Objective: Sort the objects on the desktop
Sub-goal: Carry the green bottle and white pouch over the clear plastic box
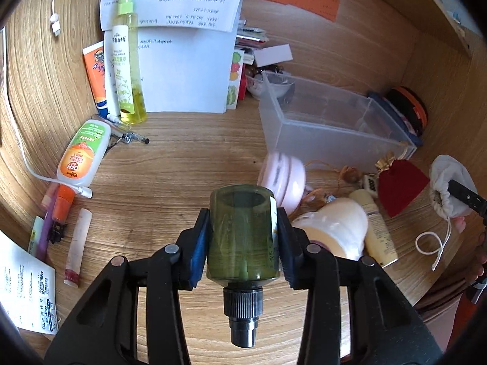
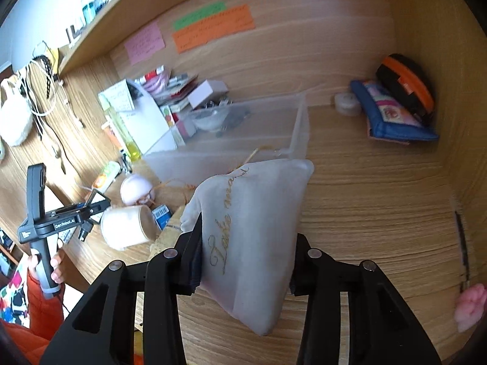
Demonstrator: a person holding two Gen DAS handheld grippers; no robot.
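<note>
Desktop objects clutter the wooden desk (image 1: 182, 167). At lower centre of the left wrist view, the left gripper (image 1: 243, 237) clamps a dark green bottle (image 1: 243, 237), cap toward the camera. At lower centre of the right wrist view, the right gripper (image 2: 245, 261) pinches a white pouch (image 2: 252, 237) with gold lettering. Beyond both, mid-frame, stands a clear plastic bin (image 1: 331, 127).
</note>
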